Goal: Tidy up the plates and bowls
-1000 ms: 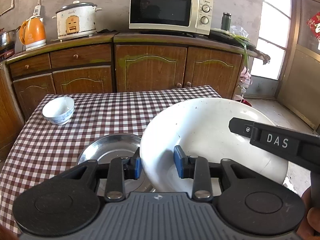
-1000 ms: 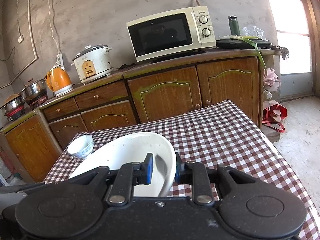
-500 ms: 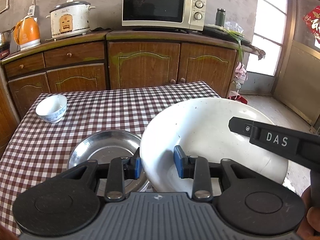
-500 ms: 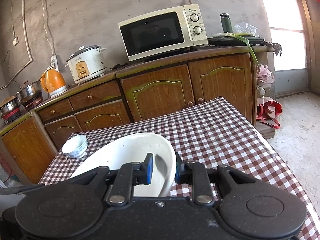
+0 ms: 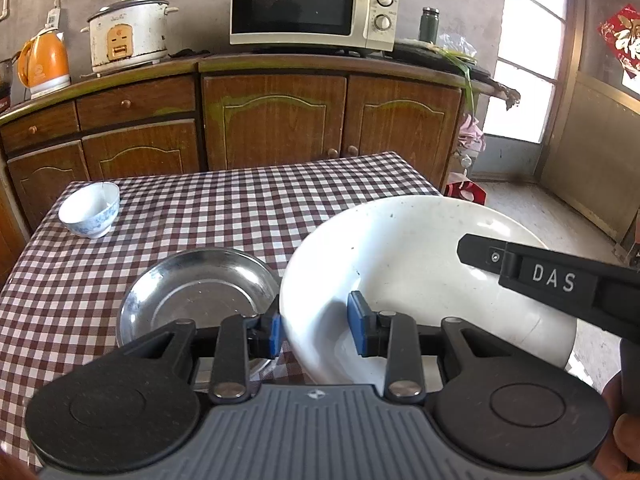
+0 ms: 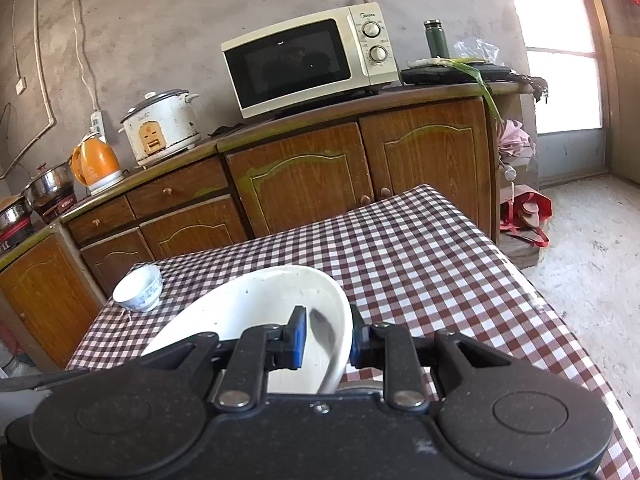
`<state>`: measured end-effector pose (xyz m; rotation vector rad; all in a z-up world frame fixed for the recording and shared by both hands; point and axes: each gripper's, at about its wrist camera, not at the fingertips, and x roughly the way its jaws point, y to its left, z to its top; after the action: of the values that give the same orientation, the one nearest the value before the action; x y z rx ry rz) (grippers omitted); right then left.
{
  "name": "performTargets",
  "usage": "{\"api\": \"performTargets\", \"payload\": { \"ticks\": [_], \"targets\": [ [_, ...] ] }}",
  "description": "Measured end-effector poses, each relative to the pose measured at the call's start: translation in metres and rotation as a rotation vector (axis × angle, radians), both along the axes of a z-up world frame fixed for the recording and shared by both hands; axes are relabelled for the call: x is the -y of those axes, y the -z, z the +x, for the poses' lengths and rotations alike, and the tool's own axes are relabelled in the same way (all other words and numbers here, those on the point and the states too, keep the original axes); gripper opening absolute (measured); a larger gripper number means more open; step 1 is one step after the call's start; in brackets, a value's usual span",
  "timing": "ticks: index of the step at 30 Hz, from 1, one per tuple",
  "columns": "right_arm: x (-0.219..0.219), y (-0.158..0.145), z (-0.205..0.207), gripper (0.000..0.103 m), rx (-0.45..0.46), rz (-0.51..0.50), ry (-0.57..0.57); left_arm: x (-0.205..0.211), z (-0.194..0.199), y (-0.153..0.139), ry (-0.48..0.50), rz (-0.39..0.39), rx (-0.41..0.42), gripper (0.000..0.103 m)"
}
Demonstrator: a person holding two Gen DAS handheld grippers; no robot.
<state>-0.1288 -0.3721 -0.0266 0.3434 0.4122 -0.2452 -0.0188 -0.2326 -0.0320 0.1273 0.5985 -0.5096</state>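
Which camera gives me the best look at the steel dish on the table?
The left wrist view. There the steel dish sits open to the camera on the checked table, beside the big white bowl, only its near edge hidden by the left tongs. The right wrist view does not show it.

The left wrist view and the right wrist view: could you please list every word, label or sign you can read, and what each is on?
"DAS": white letters on the right gripper.
Brand above the microwave dials: too small to read.
Rice cooker lettering: blurred.
Red hanging sign with gold characters: cut off, unreadable.
Microwave dial markings: too small.
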Motion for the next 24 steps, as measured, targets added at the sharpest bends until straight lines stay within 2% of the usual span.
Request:
{"api": "performTargets", "payload": {
  "ticks": [24],
  "targets": [
    [0.013, 0.03, -0.019, 0.027, -0.055, 0.03, 0.04, 0.012, -0.006, 0.024, 0.052, 0.031, -0.051, 0.034]
  ]
}}
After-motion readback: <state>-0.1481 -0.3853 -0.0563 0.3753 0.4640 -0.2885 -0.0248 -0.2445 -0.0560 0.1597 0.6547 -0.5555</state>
